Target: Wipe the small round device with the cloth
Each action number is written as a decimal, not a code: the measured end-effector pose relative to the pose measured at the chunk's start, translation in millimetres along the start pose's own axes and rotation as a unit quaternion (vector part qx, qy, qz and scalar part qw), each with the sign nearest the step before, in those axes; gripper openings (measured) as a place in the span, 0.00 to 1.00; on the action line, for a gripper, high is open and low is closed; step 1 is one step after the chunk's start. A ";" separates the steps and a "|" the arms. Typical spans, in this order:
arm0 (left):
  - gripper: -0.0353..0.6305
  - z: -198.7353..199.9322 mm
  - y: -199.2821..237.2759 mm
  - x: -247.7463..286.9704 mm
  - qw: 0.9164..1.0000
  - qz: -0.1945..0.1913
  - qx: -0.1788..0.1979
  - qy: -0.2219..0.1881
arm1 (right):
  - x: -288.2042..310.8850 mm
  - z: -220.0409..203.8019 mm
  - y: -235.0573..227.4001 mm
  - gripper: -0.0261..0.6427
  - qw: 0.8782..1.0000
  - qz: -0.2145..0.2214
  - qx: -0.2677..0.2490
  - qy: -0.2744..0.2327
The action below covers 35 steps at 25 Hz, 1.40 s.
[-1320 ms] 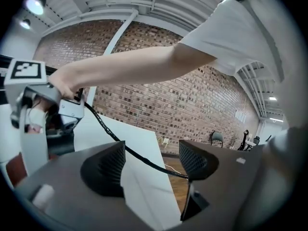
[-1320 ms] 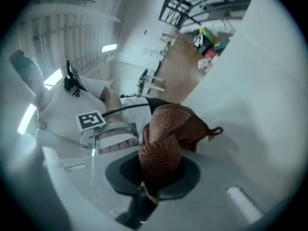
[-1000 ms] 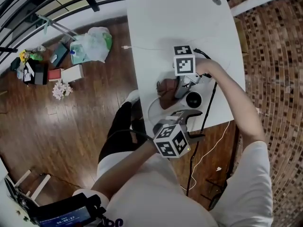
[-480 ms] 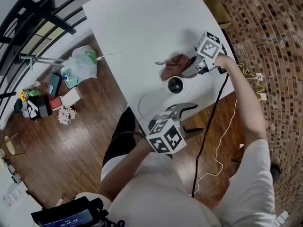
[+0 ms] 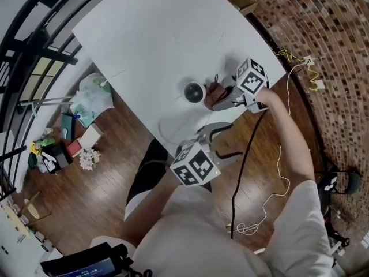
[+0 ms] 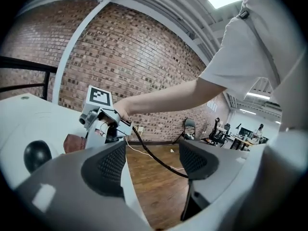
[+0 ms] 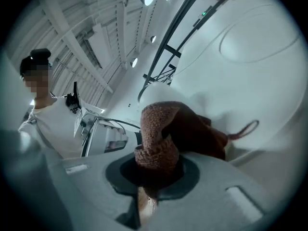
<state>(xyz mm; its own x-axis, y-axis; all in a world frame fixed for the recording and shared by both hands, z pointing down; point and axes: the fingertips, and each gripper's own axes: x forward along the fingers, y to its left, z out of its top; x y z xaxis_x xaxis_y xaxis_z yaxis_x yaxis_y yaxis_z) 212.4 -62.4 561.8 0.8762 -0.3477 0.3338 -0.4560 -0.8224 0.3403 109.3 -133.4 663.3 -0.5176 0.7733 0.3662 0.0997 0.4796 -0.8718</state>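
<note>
The small round black device [image 5: 194,91] stands on the white table [image 5: 161,33]; it also shows at the lower left of the left gripper view [image 6: 37,154]. A brown knitted cloth [image 5: 217,96] lies bunched just to the device's right, touching or nearly touching it. My right gripper [image 5: 226,97] is shut on that cloth [image 7: 159,146], whose folds hide the device in the right gripper view. My left gripper [image 5: 226,140] hangs off the table's near edge, its jaws [image 6: 151,162] open with nothing between them, pointing toward the right gripper's marker cube [image 6: 98,97].
A thin white cable loop [image 5: 170,126] lies on the table near the front edge. A black cable [image 5: 242,166] trails from the right gripper down to the wooden floor. Bags and boxes [image 5: 86,105] sit on the floor to the left.
The right gripper has carried the cloth round the device, from one side, over its far side, to its right side. The head view has swung. The left gripper stays near the table edge.
</note>
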 end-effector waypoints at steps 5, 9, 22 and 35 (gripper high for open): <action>0.60 -12.1 4.9 -13.4 1.000 0.017 -0.004 0.009 | 24.9 -18.6 24.5 0.08 0.999 0.037 -0.013 0.020; 0.60 -10.0 14.8 -24.3 0.999 0.041 -0.016 -0.005 | -32.6 16.1 26.7 0.08 0.999 -0.006 -0.037 -0.009; 0.60 -4.1 62.2 -69.0 0.987 0.148 -0.043 -0.051 | 25.1 192.5 51.1 0.08 0.974 0.043 -0.146 0.167; 0.60 -19.7 70.9 -59.8 0.981 0.159 -0.077 -0.074 | 71.6 116.3 -12.0 0.08 0.933 0.060 -0.090 0.343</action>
<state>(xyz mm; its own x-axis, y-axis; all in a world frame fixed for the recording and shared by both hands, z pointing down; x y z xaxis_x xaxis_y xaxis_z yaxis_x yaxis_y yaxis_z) 124.6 -91.0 583.2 0.6937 -0.6469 0.3168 -0.7182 -0.5881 0.3719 -27.7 -132.0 662.1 0.1650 0.8798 0.4458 0.2959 0.3870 -0.8733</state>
